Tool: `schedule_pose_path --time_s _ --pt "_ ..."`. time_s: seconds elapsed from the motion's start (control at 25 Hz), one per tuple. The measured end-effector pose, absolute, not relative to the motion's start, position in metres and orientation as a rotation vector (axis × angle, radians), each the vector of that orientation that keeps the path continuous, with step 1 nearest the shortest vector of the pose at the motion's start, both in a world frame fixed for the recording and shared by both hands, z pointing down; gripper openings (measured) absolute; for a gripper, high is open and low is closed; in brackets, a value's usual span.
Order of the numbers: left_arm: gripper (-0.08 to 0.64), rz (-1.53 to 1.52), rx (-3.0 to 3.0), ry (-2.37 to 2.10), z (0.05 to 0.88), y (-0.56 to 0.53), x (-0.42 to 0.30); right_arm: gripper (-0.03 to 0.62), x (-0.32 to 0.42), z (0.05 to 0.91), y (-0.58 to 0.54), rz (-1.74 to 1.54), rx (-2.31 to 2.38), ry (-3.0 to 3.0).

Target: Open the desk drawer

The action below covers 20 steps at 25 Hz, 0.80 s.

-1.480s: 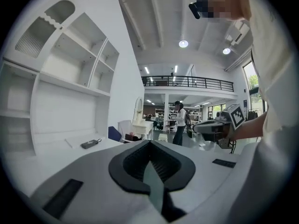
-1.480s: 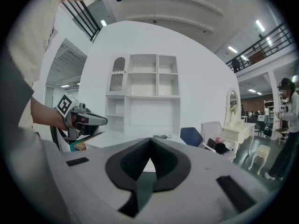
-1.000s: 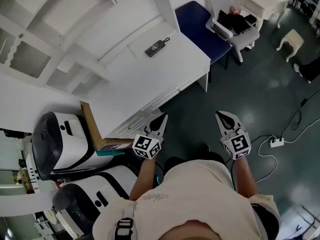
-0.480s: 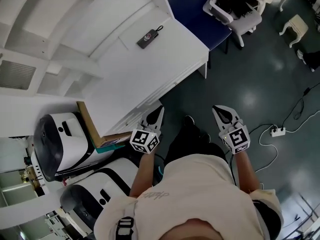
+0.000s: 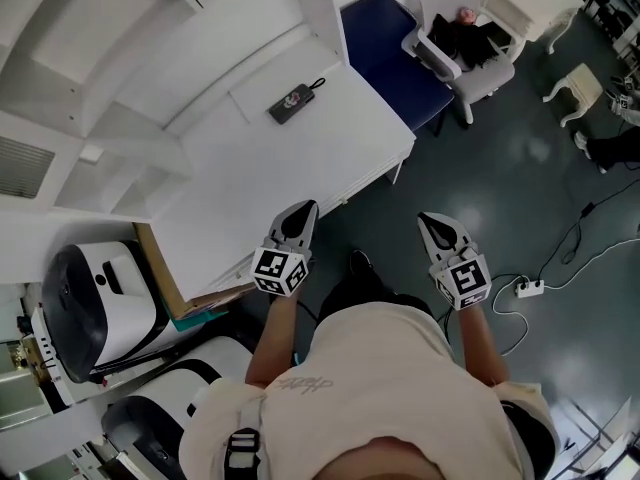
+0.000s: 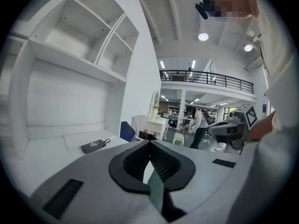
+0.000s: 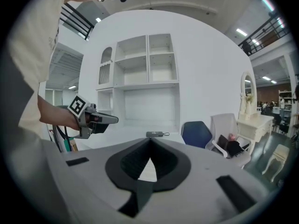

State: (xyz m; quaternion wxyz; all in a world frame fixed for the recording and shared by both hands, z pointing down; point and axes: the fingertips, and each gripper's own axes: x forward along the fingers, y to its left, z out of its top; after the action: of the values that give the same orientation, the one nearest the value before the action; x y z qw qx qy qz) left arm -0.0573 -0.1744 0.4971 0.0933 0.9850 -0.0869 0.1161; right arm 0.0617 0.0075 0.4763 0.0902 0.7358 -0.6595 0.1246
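At the far left two white rounded machines [image 5: 95, 303] are parked against the end of the counter [image 5: 330, 138], with a brown board [image 5: 158, 268] wedged between them and it, out of the walking path. Above the counter rise empty white shelves [image 5: 120, 88]. The only thing on the top is a small dark device with a strap [image 5: 293, 102], lying well back near the shelves, where it would not hinder a drawer sliding out.

The left hand-held gripper [image 5: 306, 210] hovers over the counter's front edge, jaws pressed together and holding nothing. It seems held low and pointed forward so it can drop to the drawer [image 5: 350, 190]. That drawer shows only as a thin white band under the front edge, apparently shut; no handle can be made out.

The right hand-held gripper [image 5: 428, 220] is over the dark floor, well apart from the counter, its tips also meeting on nothing. It looks like the idle one, kept level with its partner.

Further right a blue chair [image 5: 385, 53] and a white armchair [image 5: 465, 63] stand clear of the drawer's path, and a power strip [image 5: 525, 288] lies on the floor.
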Motion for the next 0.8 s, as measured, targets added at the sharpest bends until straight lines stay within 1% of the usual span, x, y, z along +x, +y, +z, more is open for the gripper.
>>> schedule_pose_path --time_s 0.2,0.44,0.6,0.8 --pt "0.005 0.379 2.906 -0.242 0.517 -0.214 -0.050 -0.005 0.072 0.472 -0.054 0.384 2.218 -2.014" --pt "0.005 0.387 2.884 -0.210 0.532 -0.250 -0.039 -0.005 0.065 0.476 -0.106 0.284 2.062 -2.016" --pt "0.005 0.374 2.913 -0.238 0.521 -0.261 -0.035 -0.005 0.063 0.485 -0.123 0.333 2.001 -2.053" --pt "0.005 0.391 2.913 -0.308 0.528 -0.268 -0.032 -0.005 0.080 0.484 -0.149 0.381 1.996 -2.135"
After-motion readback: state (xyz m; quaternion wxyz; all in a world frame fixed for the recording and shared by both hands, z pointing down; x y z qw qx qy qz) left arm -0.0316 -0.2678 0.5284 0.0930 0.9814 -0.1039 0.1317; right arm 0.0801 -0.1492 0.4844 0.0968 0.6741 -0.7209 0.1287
